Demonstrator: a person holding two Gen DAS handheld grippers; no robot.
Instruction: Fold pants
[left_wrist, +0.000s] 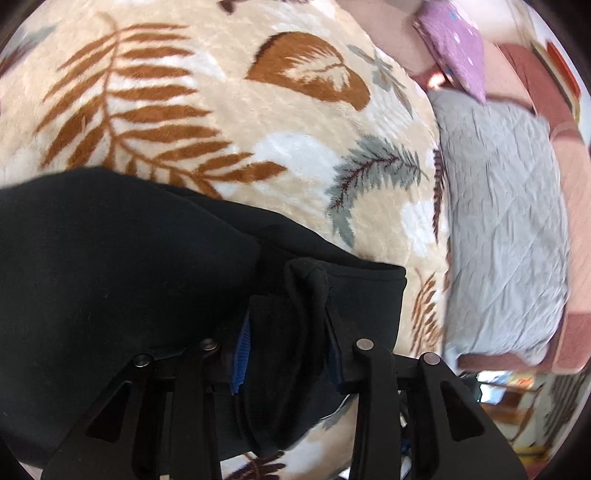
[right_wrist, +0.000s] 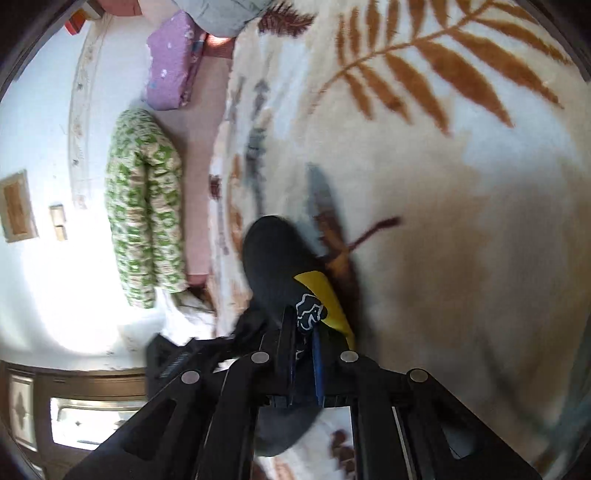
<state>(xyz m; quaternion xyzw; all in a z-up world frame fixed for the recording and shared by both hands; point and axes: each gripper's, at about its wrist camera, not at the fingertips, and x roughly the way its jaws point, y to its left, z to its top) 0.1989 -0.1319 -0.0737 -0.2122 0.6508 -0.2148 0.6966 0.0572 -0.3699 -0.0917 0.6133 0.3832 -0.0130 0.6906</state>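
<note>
The black pants (left_wrist: 110, 258) hang over a cream blanket with brown fern leaves (left_wrist: 221, 110). My left gripper (left_wrist: 288, 314) is shut on a bunched fold of the black fabric, which fills the lower left of the left wrist view. In the right wrist view my right gripper (right_wrist: 304, 332) is shut on another part of the pants (right_wrist: 273, 258), where a yellow patch (right_wrist: 325, 295) and a white printed logo (right_wrist: 308, 312) show. That part is lifted above the blanket (right_wrist: 443, 221). The rest of the pants is hidden.
A grey quilted pillow (left_wrist: 506, 221) and a purple pillow (left_wrist: 458, 48) lie on a pink sheet at the bed's edge. A green-patterned bolster (right_wrist: 144, 210) and the purple pillow (right_wrist: 173, 62) lie beside the blanket. A white wall and wooden furniture stand beyond.
</note>
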